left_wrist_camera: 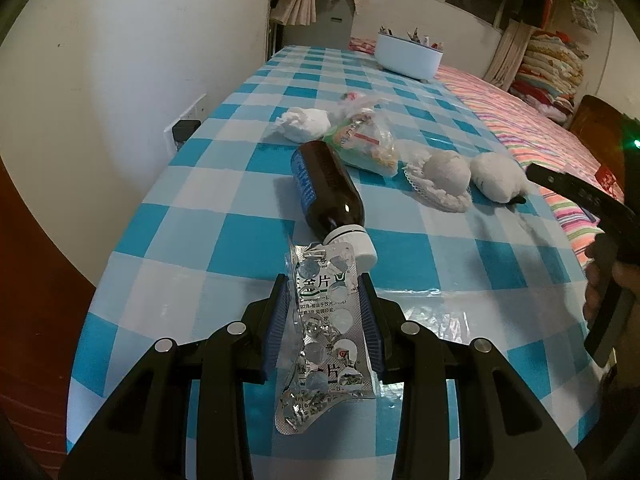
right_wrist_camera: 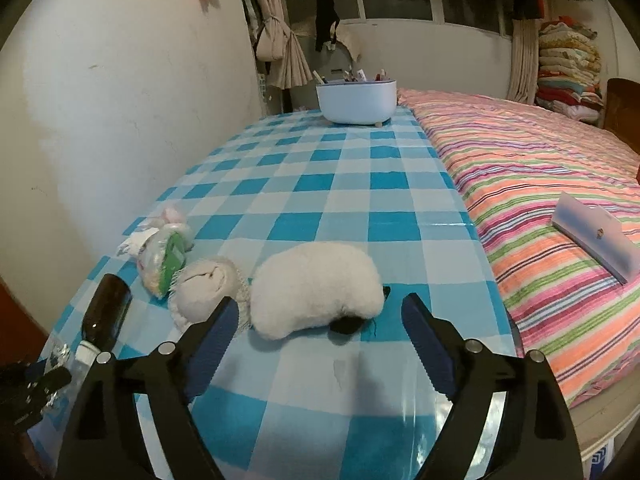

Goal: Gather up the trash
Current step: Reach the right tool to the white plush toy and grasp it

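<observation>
A: Left gripper?
B: Clamped on a used foil blister pack, both blue pads pressing its edges. The pack sticks out past the fingertips, just above the blue-and-white checked tablecloth.
A: Right gripper?
B: Jaws spread wide, nothing between them. It points at a fluffy white wad with a black bit at its near edge, which lies just beyond the fingertips, not touched.
A: Other trash?
B: All on the cloth. A brown bottle lies on its side, its white cap toward the left gripper and right by the tip of the blister pack. Behind the bottle, a crumpled plastic snack bag and a white tissue ball. A greyish wad on lacy white paper sits just left of the fluffy one.
A: Bin?
B: A white tub with stuff in it, at the far end of the table, well apart from the pile.
A: Anything else?
B: A striped bedspread beside the table.
</observation>
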Tool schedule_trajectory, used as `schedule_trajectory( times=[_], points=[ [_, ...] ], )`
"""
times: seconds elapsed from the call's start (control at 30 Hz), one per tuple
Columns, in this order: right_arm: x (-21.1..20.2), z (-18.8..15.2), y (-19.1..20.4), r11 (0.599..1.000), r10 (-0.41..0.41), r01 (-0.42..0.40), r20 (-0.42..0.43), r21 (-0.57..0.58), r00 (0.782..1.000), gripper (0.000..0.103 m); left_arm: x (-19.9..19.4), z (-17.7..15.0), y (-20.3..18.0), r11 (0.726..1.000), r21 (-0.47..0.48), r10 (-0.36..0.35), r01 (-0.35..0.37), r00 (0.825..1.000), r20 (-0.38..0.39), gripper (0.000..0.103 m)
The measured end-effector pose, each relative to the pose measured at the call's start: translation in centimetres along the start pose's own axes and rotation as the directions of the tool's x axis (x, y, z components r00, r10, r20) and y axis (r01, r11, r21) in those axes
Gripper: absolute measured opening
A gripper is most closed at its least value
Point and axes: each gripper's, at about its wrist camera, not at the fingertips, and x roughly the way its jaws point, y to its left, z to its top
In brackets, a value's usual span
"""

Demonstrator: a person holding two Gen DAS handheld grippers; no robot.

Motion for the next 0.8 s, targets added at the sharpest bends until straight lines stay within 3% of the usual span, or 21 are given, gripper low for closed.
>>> schedule_trajectory(
  times=[0.33,0.63,0.8],
  points=[
    [4.1,1.6,0.0,0.999,-0.029,0.027,-0.083,-0.028,0.996,0.082,0.0,0.0,-0.2,1.000,0.003,-0.015,0.015,1.000,-0.001,0.034],
    [5.7,1.7,0.4,0.997,0.011,-0.019,-0.119,-0.070,0.993,0.082,0.1,-0.1,-0.5,1.000,0.005,-0.024,0.024,1.000,-0.002,0.034],
    [6.0,1.5,0.2,0.999,0.042,-0.045,-0.148,-0.019,0.988,0.081,0.1,-0.1,-0.7,1.000,0.012,-0.026,0.026,1.000,-0.004,0.035]
  ],
)
